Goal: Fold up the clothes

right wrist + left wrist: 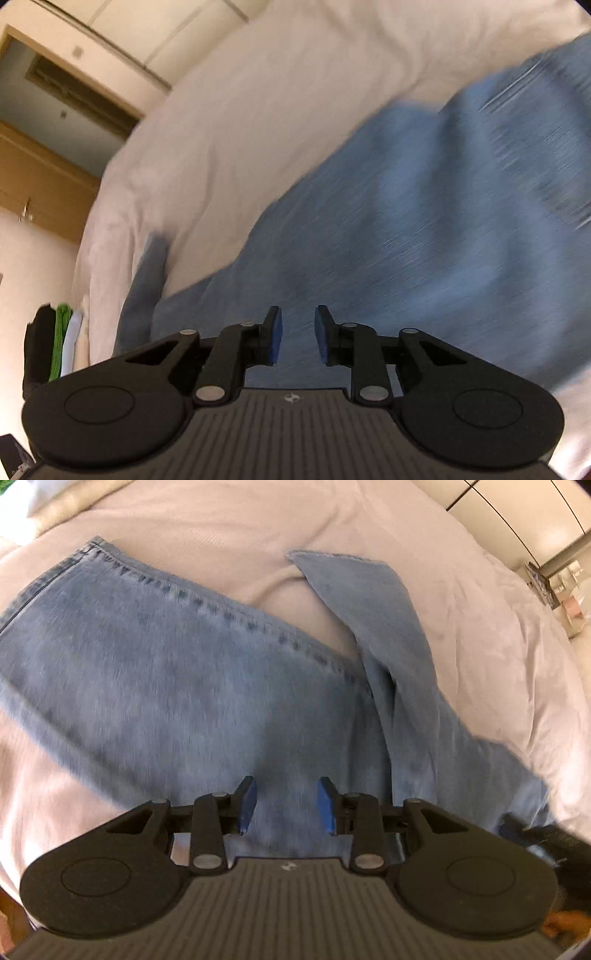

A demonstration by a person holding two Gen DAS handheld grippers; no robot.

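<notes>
No words, brand names or numbers can be read in either view; the only mark is a small pale emblem, too small to make out, on the ribbed body of the left gripper (286, 805) and the right gripper (297, 334).

1. The jeans (177, 672) lie spread on the bed (480, 635).
2. One leg (369, 602) lies to the right of the other.
3. Each tool, left tool (286, 805) and right tool (297, 334), is above the jeans.
</notes>
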